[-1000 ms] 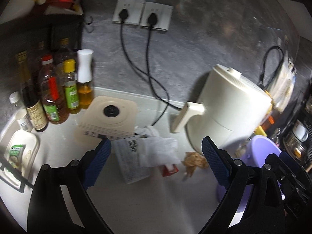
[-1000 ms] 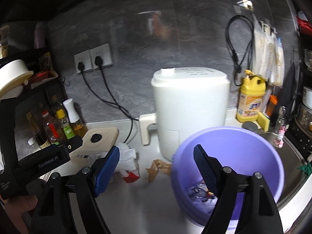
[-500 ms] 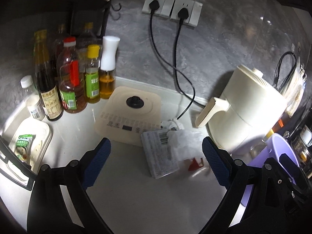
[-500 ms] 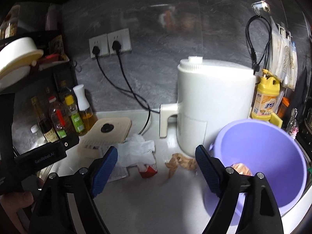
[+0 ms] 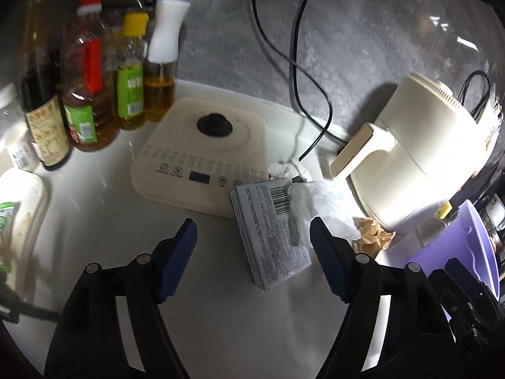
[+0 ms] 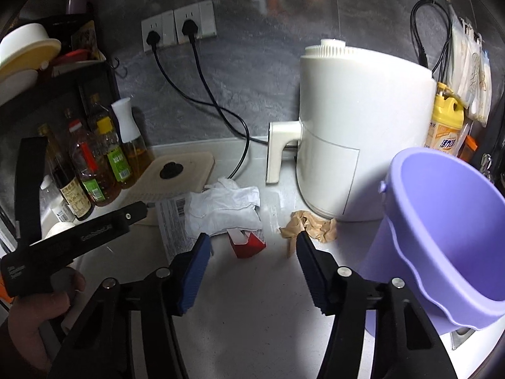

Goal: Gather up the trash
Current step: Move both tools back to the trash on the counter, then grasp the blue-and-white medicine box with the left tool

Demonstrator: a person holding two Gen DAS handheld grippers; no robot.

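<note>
1. The left gripper (image 5: 252, 237) was closing with nothing between its pads, above the white counter (image 5: 221, 315).
2. The right gripper (image 6: 251, 246) was closing too, also empty, just short of a red carton (image 6: 247, 243).
3. A grey printed box (image 5: 271, 230), a white crumpled wrapper (image 6: 224, 210) and a brown paper wad (image 6: 311, 225) lay beside the white appliance (image 6: 363, 126).
4. The purple bucket (image 6: 442, 237) stood at right.

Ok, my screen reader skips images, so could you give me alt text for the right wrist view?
The right tool, jaws closing with nothing between them, points at trash on a white counter: a crumpled white tissue, a small red carton and a brown paper wad. A purple bucket stands at right, a white air fryer behind.
</note>
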